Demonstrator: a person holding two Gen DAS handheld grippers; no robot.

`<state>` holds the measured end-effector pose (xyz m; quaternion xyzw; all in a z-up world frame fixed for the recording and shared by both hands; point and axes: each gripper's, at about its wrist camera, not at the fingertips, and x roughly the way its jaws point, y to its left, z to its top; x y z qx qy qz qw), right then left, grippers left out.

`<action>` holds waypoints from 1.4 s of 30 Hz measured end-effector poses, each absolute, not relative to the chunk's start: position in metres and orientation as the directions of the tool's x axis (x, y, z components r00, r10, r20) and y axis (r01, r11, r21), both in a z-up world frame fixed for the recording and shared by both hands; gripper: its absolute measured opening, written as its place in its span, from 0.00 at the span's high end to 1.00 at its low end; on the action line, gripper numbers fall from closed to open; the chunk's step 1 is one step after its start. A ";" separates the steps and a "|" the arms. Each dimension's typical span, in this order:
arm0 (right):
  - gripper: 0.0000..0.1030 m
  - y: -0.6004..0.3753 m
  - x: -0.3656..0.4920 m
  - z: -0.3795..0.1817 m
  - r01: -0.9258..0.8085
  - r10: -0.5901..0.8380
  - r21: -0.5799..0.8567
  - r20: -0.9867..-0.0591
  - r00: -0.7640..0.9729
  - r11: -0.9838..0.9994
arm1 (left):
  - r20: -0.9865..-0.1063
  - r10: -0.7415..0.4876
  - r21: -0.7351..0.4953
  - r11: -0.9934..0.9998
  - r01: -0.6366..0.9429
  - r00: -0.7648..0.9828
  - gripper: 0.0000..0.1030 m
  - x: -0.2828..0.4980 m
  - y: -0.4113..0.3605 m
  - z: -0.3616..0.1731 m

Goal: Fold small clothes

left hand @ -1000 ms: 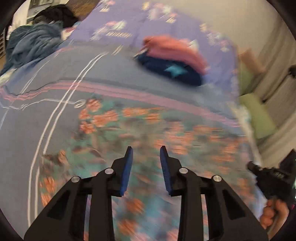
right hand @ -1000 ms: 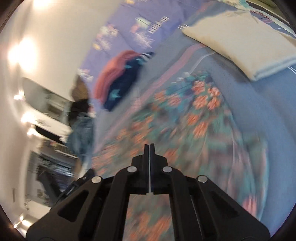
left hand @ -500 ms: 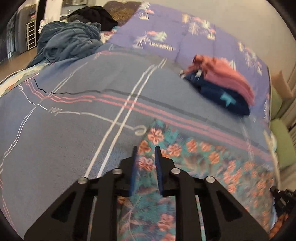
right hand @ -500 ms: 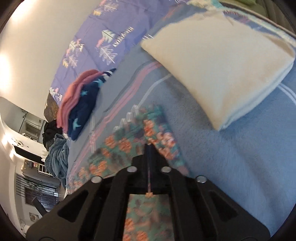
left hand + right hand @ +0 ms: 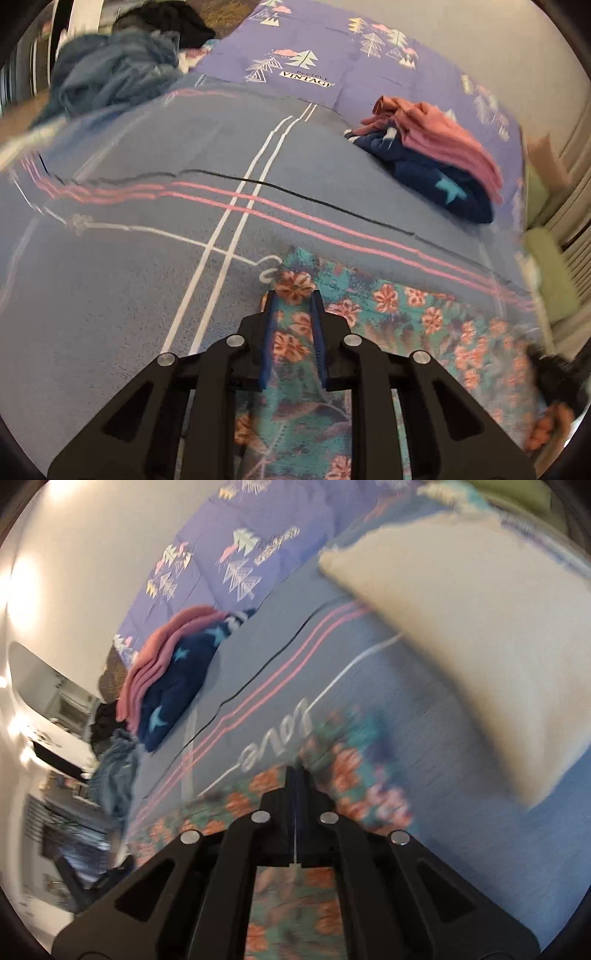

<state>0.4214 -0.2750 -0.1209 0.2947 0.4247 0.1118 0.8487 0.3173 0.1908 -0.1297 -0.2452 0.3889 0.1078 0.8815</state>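
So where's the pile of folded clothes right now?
In the left wrist view the pink and navy pile sits upper right, on the blue blanket against the purple tree-print sheet.

Left gripper (image 5: 294, 297) angled downward, jaws narrowly parted with floral cloth (image 5: 388, 332) bunched between the pads. Right gripper (image 5: 294, 771) angled downward, jaws fully together.
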 end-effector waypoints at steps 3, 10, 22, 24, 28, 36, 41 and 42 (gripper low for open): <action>1.00 -0.277 0.415 -0.120 0.067 0.416 0.579 -0.657 0.629 0.812 | -0.724 -0.036 -0.392 0.843 -0.368 0.689 0.80 0.313 0.198 -0.132; 0.85 -0.309 0.342 -0.066 -0.044 0.595 0.755 -0.477 0.647 0.654 | -0.695 -0.093 -0.428 0.850 -0.306 0.713 0.76 0.268 0.200 -0.101; 0.27 -0.384 0.125 -0.110 0.123 0.610 0.927 -0.328 0.722 0.354 | -0.556 -0.374 -0.574 0.819 -0.018 0.743 0.51 0.170 0.104 -0.079; 0.21 -0.379 0.118 -0.117 0.150 0.614 0.929 -0.338 0.713 0.337 | -0.551 -0.440 -0.593 0.804 0.038 0.709 0.51 0.172 0.079 -0.084; 0.21 -0.368 0.125 -0.119 0.176 0.621 0.917 -0.374 0.689 0.358 | -0.584 -0.444 -0.528 0.844 0.098 0.680 0.47 0.182 0.036 -0.100; 0.15 -0.356 0.132 -0.121 0.253 0.631 0.909 -0.412 0.657 0.330 | -0.588 -0.434 -0.517 0.850 0.095 0.683 0.43 0.188 0.026 -0.134; 0.13 -0.333 0.132 -0.123 0.278 0.599 0.882 -0.465 0.652 0.381 | -0.567 -0.446 -0.532 0.840 0.105 0.693 0.43 0.188 0.030 -0.136; 0.11 -0.330 0.136 -0.122 0.280 0.583 0.876 -0.472 0.661 0.392 | -0.561 -0.450 -0.538 0.836 0.106 0.695 0.43 0.185 0.030 -0.136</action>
